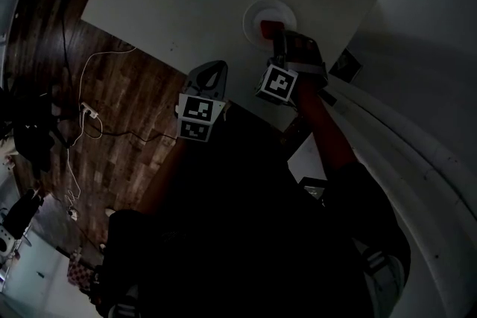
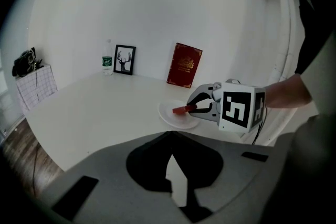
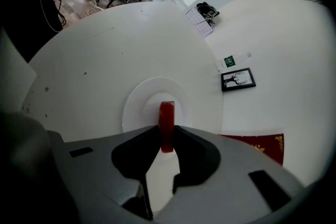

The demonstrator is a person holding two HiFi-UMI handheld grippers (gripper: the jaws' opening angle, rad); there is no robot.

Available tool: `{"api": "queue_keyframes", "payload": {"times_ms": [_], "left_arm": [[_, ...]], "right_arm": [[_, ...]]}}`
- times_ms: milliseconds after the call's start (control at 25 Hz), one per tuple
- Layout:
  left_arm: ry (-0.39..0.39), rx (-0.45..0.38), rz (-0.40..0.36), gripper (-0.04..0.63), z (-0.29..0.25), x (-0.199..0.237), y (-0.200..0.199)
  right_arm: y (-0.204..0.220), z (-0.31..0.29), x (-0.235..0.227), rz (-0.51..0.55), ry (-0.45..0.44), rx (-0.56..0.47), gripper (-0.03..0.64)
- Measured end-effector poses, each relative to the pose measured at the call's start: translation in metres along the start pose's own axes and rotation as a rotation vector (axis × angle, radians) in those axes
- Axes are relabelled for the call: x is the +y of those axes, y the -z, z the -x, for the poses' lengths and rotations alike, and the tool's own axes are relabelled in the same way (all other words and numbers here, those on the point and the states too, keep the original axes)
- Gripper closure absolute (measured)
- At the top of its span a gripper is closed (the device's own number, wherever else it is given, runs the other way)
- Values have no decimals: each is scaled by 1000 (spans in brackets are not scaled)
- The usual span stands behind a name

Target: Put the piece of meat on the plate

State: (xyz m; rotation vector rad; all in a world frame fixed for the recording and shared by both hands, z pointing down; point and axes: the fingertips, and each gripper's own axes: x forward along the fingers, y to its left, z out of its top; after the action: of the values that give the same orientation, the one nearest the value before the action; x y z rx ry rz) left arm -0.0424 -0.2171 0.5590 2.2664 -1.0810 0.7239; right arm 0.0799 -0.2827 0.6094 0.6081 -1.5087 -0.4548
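**Between the right tongs: meat poised over the plate**

Between the pads of the right tongs (image 3: 167, 132) stands the red slice of meat (image 3: 167, 115), pinched on edge. The white plate (image 3: 135, 102) lies directly below and beyond the tips; I cannot tell whether the slice touches it. My worry is that, let go upright, the slice may topple or roll toward the rim, or cling to 1 pad and lift away with it. Pressing lower could tilt the plate on the white table (image 3: 89, 50). My right forearm (image 1: 328, 130) reaches out, with the tongs pitched steeply down. Off to the side, the left tongs (image 2: 171, 134) are pressed together and empty, the plate ahead of their tips.
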Motion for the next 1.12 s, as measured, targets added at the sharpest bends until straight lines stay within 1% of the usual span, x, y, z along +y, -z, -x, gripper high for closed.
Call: {"api": "queue_keyframes", "payload": {"times_ms": [280,560,760,1120], "left_arm": [[-22,-11,22,592,0,11,-7],[-25,-3,36,593,-3,16,-7],[-23,-1,40,593,-5,18,-10],[-20,2,43,592,-9,17,-11]], "right_arm": [[-6,-9,-10,26,3,-10,522],[-10,-18,-6,60,-32,-10,491],[-13,-19,3,19,-109,-40,472],[-13,-20,5,0,-141,-69,474]]}}
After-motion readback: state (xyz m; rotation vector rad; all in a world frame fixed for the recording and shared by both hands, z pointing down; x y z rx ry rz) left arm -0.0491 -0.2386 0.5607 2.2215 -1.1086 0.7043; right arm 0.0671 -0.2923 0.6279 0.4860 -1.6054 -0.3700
